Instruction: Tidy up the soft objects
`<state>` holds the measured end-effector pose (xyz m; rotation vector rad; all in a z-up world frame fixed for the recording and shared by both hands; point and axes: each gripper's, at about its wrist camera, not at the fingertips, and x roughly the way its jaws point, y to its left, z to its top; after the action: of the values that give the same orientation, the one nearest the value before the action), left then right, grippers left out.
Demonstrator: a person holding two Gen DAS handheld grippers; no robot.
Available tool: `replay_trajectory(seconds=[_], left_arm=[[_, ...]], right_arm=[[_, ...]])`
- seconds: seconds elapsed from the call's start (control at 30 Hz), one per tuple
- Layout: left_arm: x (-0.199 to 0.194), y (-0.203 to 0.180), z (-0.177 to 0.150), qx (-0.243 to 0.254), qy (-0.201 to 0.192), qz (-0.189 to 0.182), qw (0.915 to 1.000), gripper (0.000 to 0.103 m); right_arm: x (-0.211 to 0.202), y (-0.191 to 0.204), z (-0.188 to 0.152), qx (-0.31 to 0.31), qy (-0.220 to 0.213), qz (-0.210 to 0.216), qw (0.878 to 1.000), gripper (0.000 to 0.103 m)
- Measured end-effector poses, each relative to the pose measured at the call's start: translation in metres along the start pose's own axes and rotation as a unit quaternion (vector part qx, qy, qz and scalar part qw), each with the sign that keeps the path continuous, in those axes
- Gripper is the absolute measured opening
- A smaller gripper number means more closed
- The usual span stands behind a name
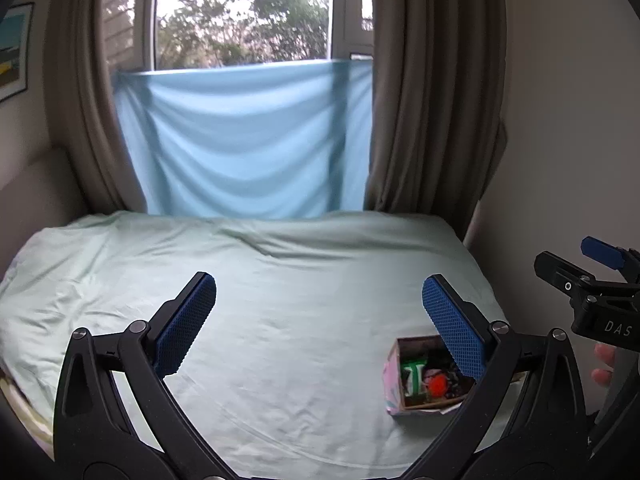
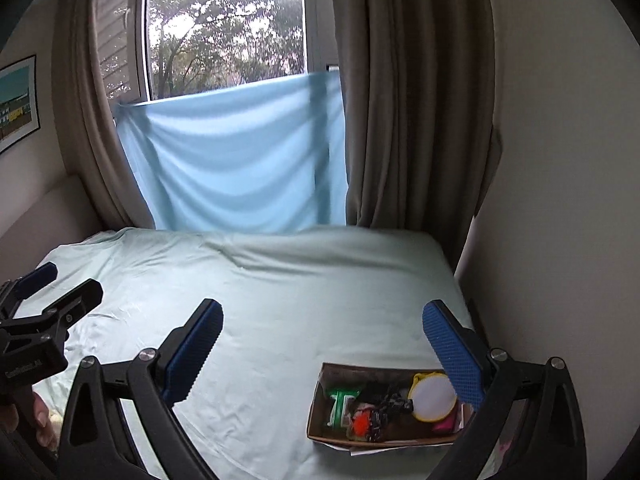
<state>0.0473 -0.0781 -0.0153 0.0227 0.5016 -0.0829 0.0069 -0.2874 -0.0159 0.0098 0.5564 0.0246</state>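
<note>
Grippers hung apart and empty above a bed (image 1: 280,320) as sorting of soft objects appeared close to done. Seen through the left wrist camera, the left gripper (image 1: 320,320) held its blue-padded fingers (image 1: 186,320) spread wide with nothing between them; the right gripper (image 2: 322,344), in its own view, was likewise spread wide and carried nothing. A small cardboard box (image 2: 320,404) sat on the pale green sheet at the lower right of both frames, partly behind the right-hand finger in each. Inside it lay a jumble of small items: a green-and-white piece (image 2: 340,404), an orange pompom (image 2: 362,424), something dark and stringy (image 2: 390,400), a round yellow-rimmed thing (image 2: 434,398) and a pink scrap (image 2: 446,426). No loose items showed anywhere else on the sheet, so the gathering looked largely finished; whether anything lay outside the frames could not be told. A blue cloth (image 1: 248,140) hung across the window's lower half at the upper centre, flanked by brown curtains (image 1: 424,100).
</note>
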Motion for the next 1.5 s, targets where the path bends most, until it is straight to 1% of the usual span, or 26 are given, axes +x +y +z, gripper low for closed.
replay_trajectory(seconds=[0.1, 0.27, 0.73, 1.5], left_arm=[[-0.012, 0.007, -0.002, 0.004, -0.02, 0.007, 0.9998, 0.103], [-0.022, 0.012, -0.005, 0.008, -0.038, 0.007, 0.9992, 0.103], [-0.035, 0.017, -0.012, 0.01, -0.043, -0.003, 0.999, 0.103], [-0.041, 0.02, -0.013, -0.001, -0.051, 0.006, 0.9987, 0.103]], right_arm=[[-0.005, 0.007, -0.003, 0.008, -0.005, -0.004, 1.0, 0.1], [-0.013, 0.014, -0.005, 0.014, -0.006, -0.007, 1.0, 0.1], [-0.024, 0.019, -0.008, 0.022, -0.021, -0.023, 0.999, 0.1], [-0.032, 0.02, -0.003, 0.017, -0.032, -0.025, 0.999, 0.1]])
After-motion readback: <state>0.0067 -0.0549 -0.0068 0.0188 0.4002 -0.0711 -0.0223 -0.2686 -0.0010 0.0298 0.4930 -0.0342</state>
